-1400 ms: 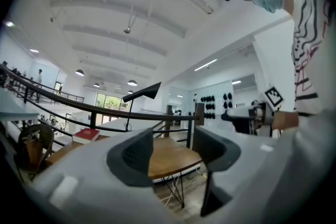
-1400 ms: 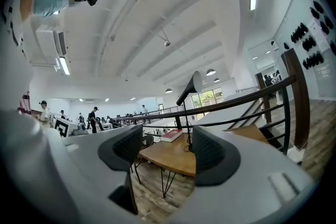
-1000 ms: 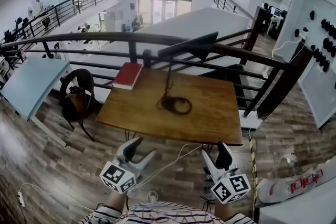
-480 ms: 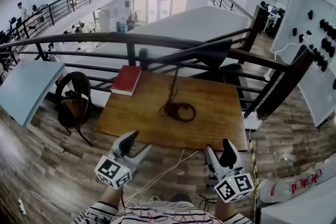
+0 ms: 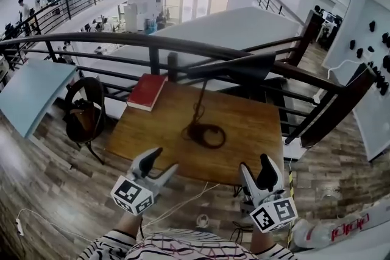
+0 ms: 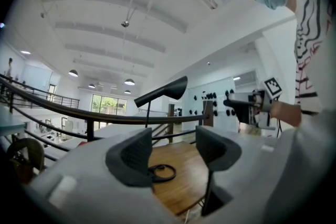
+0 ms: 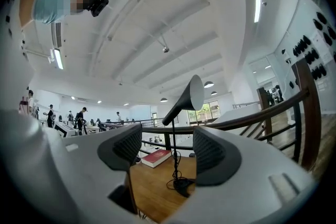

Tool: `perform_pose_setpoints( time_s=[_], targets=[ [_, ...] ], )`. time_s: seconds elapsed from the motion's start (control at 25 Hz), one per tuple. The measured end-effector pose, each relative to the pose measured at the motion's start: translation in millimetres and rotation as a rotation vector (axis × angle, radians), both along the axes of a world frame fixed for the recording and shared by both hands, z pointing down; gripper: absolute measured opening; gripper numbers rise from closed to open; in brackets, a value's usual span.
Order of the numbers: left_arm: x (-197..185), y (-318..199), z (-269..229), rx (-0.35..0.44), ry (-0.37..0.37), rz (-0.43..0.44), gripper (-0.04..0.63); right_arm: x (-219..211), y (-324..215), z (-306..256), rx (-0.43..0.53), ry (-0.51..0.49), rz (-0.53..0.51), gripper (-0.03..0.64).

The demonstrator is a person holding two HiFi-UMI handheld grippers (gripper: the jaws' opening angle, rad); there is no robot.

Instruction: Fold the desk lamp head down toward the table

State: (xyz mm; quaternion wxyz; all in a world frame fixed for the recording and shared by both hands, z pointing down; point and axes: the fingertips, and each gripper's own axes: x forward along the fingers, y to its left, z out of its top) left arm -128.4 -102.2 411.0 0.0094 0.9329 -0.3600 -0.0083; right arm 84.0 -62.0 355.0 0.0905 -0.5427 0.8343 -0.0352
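Note:
A black desk lamp stands on the wooden table (image 5: 244,143), its round base (image 5: 205,134) near the middle with cable coiled around it. Its thin stem rises to a long cone-shaped head (image 5: 234,66) held high and roughly level. The left gripper view shows the lamp head (image 6: 163,93) above the base (image 6: 161,171); the right gripper view shows the head (image 7: 186,98) tilted upward. My left gripper (image 5: 159,164) is open, short of the table's near edge. My right gripper (image 5: 258,171) is open too, at the near right corner. Neither touches the lamp.
A red book (image 5: 145,92) lies at the table's far left corner. A dark railing (image 5: 122,39) runs behind the table, close to the lamp head. A chair with a bag (image 5: 84,112) stands left of the table. White cable (image 5: 183,204) trails on the wooden floor below the grippers.
The head view has shifted slightly and both grippers have come a little closer to the table's near edge. The lamp has not moved.

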Motion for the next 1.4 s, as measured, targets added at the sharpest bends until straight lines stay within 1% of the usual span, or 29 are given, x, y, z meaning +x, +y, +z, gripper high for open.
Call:
perform_pose_setpoints(
  time_s=[0.44, 0.64, 0.8, 0.92, 1.12, 1.4],
  targets=[
    [81, -62, 7, 0.027, 0.000, -0.080, 0.259, 59, -72, -35, 0.115, 0.152, -0.147, 0.291],
    [101, -85, 13, 0.040, -0.002, -0.140, 0.259, 74, -97, -59, 0.186, 0.197, -0.201, 0.291],
    [108, -106, 13, 0.050, 0.001, -0.182, 0.259, 78, -117, -84, 0.253, 0.219, -0.220, 0.291],
    [107, -122, 13, 0.053, -0.004, -0.189, 0.259, 75, -130, -103, 0.302, 0.234, -0.223, 0.291],
    [103, -154, 9, 0.057, -0.011, -0.168, 0.259, 63, -150, -134, 0.359, 0.275, -0.225, 0.291],
    [95, -208, 14, 0.039, -0.029, -0.126, 0.259, 40, -186, -166, 0.406, 0.368, -0.176, 0.282]
  ],
)
